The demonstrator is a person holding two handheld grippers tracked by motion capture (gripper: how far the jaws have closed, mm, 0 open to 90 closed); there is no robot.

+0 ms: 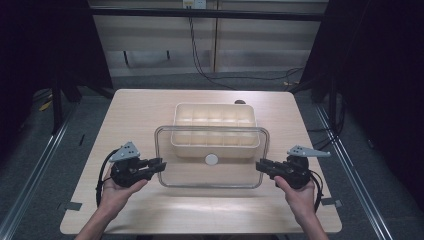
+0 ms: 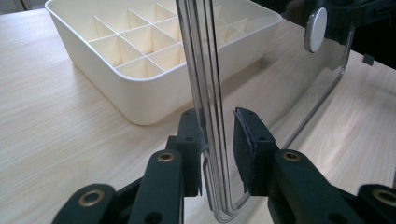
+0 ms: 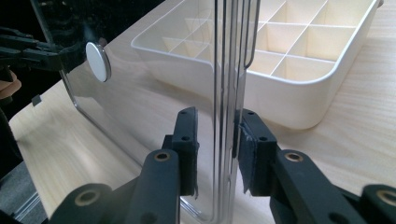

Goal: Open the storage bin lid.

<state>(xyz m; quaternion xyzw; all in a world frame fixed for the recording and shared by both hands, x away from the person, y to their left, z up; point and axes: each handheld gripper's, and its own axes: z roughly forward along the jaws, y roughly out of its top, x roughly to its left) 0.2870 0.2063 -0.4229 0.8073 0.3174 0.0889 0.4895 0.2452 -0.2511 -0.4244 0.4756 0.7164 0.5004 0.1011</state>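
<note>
Clear plastic lid (image 1: 212,172) with a white round knob (image 1: 211,159) is held between 2 grippers over the pale wooden table (image 1: 125,115). High view: left gripper (image 1: 159,165) clamps the lid's left edge, right gripper (image 1: 260,166) its right edge; each sits in a hand (image 1: 117,192). The lid's far edge overlaps the near side of the cream divided tray (image 1: 215,117), which rests mid-table.

Left gripper view: jaws narrow, pads (image 2: 243,149) closed on the lid's rim, which stands edge-on between them. Tray lies beyond at upper left on the table; knob at upper right.

Right gripper view: jaws narrow, closed on the opposite rim, lid edge-on between the pads (image 3: 247,154). Tray sits beyond at upper right; knob at upper left, near the other gripper.
</note>
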